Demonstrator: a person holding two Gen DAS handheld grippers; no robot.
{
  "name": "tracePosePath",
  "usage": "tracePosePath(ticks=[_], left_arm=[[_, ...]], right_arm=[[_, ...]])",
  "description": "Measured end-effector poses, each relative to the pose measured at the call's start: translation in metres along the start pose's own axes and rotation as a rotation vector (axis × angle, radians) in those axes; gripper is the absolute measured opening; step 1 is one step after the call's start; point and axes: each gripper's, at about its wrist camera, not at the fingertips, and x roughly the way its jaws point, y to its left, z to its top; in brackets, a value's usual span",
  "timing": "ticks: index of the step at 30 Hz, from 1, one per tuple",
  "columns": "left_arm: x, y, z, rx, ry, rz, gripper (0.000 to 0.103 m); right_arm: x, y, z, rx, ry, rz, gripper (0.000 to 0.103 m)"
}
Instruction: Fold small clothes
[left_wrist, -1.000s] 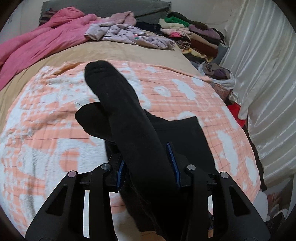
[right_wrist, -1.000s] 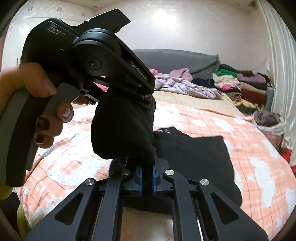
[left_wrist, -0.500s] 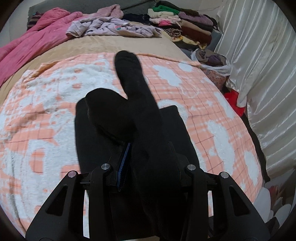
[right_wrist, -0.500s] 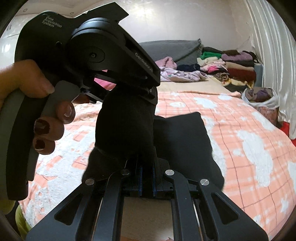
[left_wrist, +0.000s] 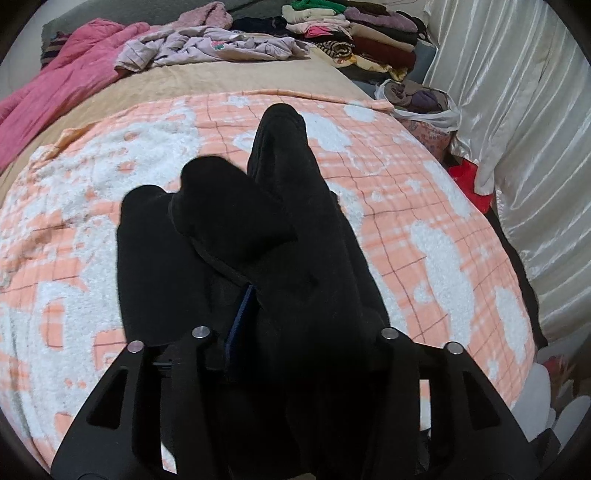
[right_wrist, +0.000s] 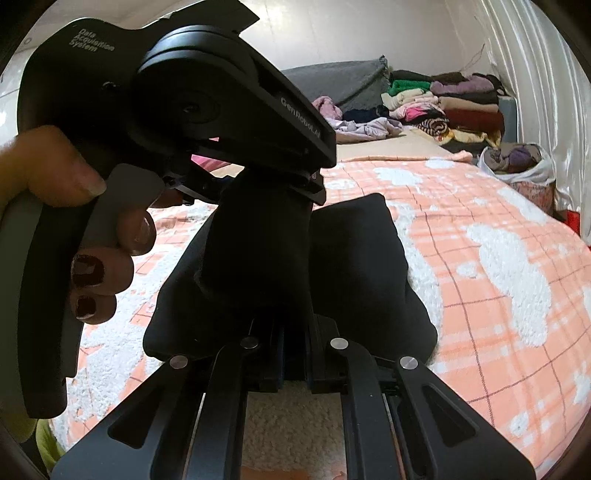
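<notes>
Black socks (left_wrist: 280, 206) stretching forward from left hand-held gripper (left_wrist: 306, 317), jaws opening around them; right hand-held gripper (right_wrist: 293, 354) clamped tight on near end, over folded black garment (right_wrist: 365, 266).

Two black socks (left_wrist: 288, 192), one folded black garment (right_wrist: 369, 266), two grippers (right_wrist: 293, 332).

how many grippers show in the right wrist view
2: right gripper at the bottom, shut on a black sock; left gripper upper left in a hand, jaws opening around that sock.
</notes>
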Motion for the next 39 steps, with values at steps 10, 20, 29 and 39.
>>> tracePosePath(ticks=[10, 20, 29, 39], left_arm=[[-0.044, 0.041, -0.001, -0.126, -0.135, -0.161, 0.058], [-0.02, 0.094, -0.047, -0.183, -0.059, -0.028, 0.058], [-0.019, 0.09, -0.058, -0.109, -0.067, 0.005, 0.058], [-0.02, 0.091, -0.061, -0.112, -0.066, 0.0, 0.059]], right_arm=[[0.011, -0.039, -0.012, 0.238, 0.076, 0.115, 0.013], [0.006, -0.073, 0.013, 0.416, 0.107, 0.307, 0.075], [0.038, -0.093, 0.046, 0.478, 0.247, 0.346, 0.075], [0.062, -0.085, 0.057, 0.415, 0.337, 0.32, 0.046]])
